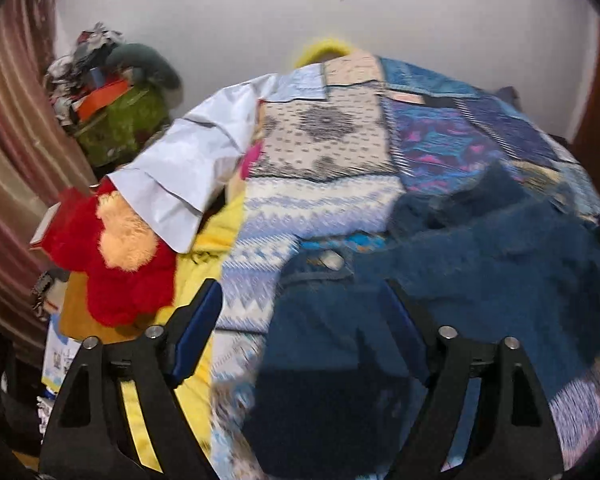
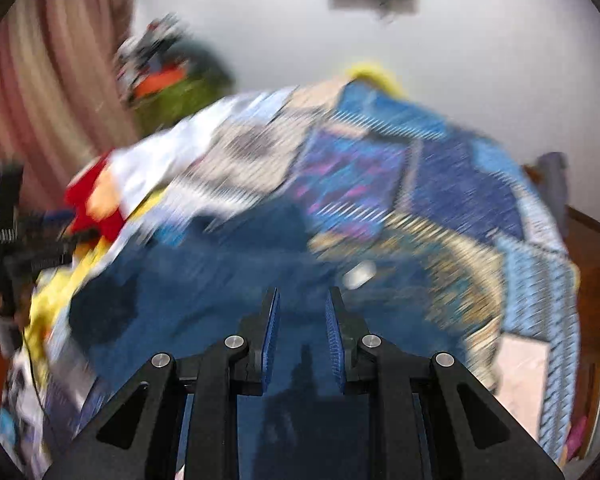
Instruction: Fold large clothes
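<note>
Wide-open left tongs (image 1: 300, 316) hover over heavy, soft dark-blue denim jeans (image 1: 480, 264) on the patchwork-covered bed (image 1: 328, 144); right tongs (image 2: 302, 320) nearly closed, empty. Grasp the waistband corners.

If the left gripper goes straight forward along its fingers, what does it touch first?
Most likely the dark blue garment on the patchwork bedspread; it lies directly ahead of the open left gripper, though blur makes depth uncertain.
</note>
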`<state>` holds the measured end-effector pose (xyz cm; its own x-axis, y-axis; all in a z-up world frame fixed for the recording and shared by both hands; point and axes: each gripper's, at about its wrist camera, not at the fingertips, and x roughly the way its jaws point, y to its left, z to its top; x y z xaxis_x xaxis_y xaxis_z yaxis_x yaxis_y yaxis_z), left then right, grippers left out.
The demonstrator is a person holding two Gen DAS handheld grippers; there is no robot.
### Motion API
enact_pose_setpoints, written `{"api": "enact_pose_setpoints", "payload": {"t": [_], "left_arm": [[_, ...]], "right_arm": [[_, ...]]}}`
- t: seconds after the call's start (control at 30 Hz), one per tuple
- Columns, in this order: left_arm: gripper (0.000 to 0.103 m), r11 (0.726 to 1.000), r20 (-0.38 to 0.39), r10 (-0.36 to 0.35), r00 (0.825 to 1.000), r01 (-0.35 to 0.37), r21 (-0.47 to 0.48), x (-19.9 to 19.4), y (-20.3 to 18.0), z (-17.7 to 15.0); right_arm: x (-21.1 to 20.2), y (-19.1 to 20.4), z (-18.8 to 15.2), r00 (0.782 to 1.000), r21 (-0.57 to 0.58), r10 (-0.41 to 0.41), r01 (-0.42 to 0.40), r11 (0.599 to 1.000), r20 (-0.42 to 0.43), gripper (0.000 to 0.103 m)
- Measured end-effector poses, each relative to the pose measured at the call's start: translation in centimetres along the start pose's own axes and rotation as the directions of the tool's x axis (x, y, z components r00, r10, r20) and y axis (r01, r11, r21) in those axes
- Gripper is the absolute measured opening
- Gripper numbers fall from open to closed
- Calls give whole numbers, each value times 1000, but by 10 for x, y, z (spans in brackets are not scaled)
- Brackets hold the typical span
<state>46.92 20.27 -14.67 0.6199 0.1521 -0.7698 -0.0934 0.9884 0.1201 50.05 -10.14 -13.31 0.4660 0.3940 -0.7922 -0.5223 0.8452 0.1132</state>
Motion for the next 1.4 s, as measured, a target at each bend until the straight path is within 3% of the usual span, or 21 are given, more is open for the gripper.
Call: {"api": "enact_pose_setpoints", "payload": {"t": [0.23, 0.3, 0.37, 0.47, 0.53, 0.63, 0.73, 0.8, 0.93, 1.03, 1.07, 1.1, 1.17, 1.2, 1.27, 1.4], "left_arm": [[86, 993, -97, -100, 990, 105, 55, 13, -36, -51], [86, 995, -117, -67, 991, 76, 71, 29, -45, -67], [86, 997, -122, 0, 993, 9, 78, 44, -44, -78], [90, 994, -160, 76, 984, -62, 92, 69, -31, -94], [93, 996, -145, 45, 988, -34, 77, 69, -21, -99], [95, 998, -134, 36, 990, -29, 49, 60, -8, -101], [95, 998, -132, 19, 991, -11, 55, 51, -2, -105], [95, 997, -119, 44, 992, -36, 71, 45, -2, -108], [95, 994, -103, 92, 990, -86, 66, 29, 11, -112], [95, 989, -114, 145, 983, -141, 43, 23, 27, -116], [95, 990, -118, 143, 983, -142, 20, 19, 35, -119], [95, 990, -124, 141, 982, -144, -8, 16, 43, -122], [95, 985, -143, 164, 976, -171, -34, 11, 53, -127], [94, 980, -149, 190, 970, -198, -37, 7, 57, -131], [94, 972, -154, 218, 964, -229, -55, -2, 65, -140], [94, 965, -148, 173, 974, -198, -171, -26, 83, -149]], "right_arm": [[59, 80, -58, 989, -169, 2, -27, 985, -150, 18], [78, 90, -69, 981, -220, -33, -10, 975, -192, 18], [87, 94, -79, 981, -263, -74, 25, 964, -177, 18], [82, 81, -84, 981, -285, -138, 94, 954, -137, 18], [77, 62, -87, 972, -292, -193, 147, 945, -134, 18], [60, 23, -91, 977, -223, -165, 132, 966, -137, 31], [41, -7, -95, 981, -156, -103, 77, 985, -162, 31], [28, -17, -101, 965, -178, -220, 194, 965, -143, 32], [0, -41, -117, 957, -171, -258, 235, 957, -129, 32], [-13, -55, -127, 964, -133, -231, 214, 968, -134, 32], [-16, -58, -129, 947, -134, -291, 273, 953, -135, 33], [-16, -59, -129, 931, -143, -339, 321, 936, -136, 39], [-27, -67, -135, 903, -138, -417, 402, 905, -101, 81], [-33, -73, -138, 895, -120, -437, 426, 897, -91, 86], [-43, -84, -141, 901, -67, -418, 412, 909, -118, 87], [-65, -90, -140, 910, 8, -399, 403, 915, -117, 87]]}}
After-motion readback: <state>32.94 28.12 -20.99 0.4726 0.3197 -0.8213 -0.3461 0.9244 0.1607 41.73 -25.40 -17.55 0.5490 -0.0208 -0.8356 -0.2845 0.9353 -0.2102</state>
